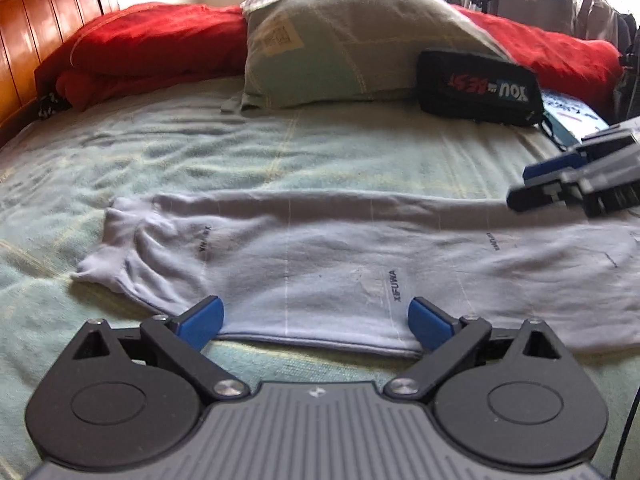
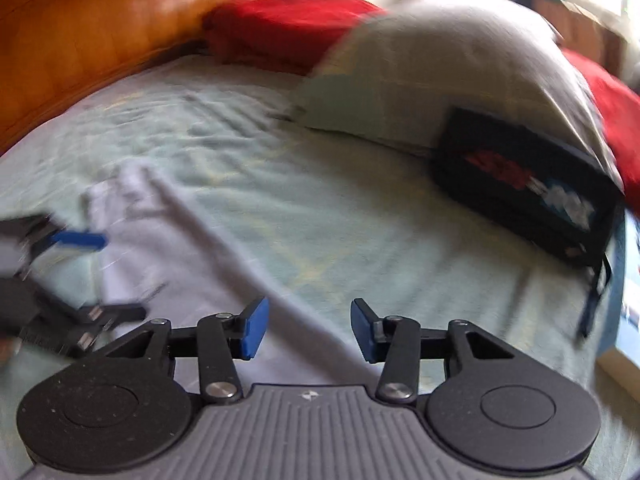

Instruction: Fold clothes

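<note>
Lilac garment (image 1: 320,264) lies flat on the bed (image 1: 200,152), part-folded. Left tool (image 1: 316,322) gapes wide over its six-o'clock hem; right tool (image 2: 306,330), half-open and empty, hovers at three o'clock. Next: pinch edges.

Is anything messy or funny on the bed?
A little. The pale lilac garment lies mostly flat, but its left end is bunched and rumpled instead of smooth. A black pouch leans on the pillow, with its lettering upside down in the left wrist view. Nothing looks spilled or torn.
</note>
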The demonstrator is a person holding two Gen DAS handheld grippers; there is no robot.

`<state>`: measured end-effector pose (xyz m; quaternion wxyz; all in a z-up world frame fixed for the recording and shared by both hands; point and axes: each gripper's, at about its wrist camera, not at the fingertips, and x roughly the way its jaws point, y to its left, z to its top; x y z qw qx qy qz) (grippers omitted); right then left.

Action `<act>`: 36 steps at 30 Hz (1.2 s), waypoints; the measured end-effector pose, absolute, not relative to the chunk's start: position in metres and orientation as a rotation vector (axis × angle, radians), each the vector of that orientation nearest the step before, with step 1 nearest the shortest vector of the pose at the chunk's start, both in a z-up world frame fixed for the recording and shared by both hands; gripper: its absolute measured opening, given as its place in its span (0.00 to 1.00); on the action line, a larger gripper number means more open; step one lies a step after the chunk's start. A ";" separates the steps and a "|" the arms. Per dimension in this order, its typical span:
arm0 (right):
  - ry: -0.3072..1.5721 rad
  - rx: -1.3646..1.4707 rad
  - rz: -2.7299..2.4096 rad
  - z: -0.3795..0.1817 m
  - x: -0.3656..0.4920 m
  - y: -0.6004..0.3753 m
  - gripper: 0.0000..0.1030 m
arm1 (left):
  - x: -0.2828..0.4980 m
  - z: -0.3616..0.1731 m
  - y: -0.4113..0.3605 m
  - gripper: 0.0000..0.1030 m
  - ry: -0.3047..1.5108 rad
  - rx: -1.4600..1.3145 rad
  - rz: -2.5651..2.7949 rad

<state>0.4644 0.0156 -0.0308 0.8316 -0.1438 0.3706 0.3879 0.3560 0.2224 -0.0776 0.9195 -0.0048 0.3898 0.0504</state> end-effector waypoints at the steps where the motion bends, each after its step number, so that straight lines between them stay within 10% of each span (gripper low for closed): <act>1: 0.772 -0.330 0.869 -0.029 0.452 0.016 0.48 | 0.352 -0.075 0.224 0.94 0.803 -0.014 0.105; 9: 0.665 -0.666 1.055 -0.042 0.362 0.034 0.44 | 0.325 -0.071 0.260 0.88 0.833 -0.203 0.104; 17: 0.623 -0.683 0.957 -0.047 0.367 0.036 0.18 | 0.345 -0.082 0.329 0.74 0.736 -0.608 0.202; 22: 0.617 -0.659 0.962 -0.048 0.364 0.035 0.07 | 0.356 -0.082 0.334 0.13 0.738 -0.545 0.343; 24: 0.619 -0.650 0.973 -0.048 0.361 0.035 0.06 | 0.354 -0.079 0.336 0.06 0.739 -0.527 0.365; 36: 0.743 -0.447 1.084 -0.030 0.364 0.017 0.06 | 0.330 -0.061 0.332 0.05 0.731 -0.436 0.370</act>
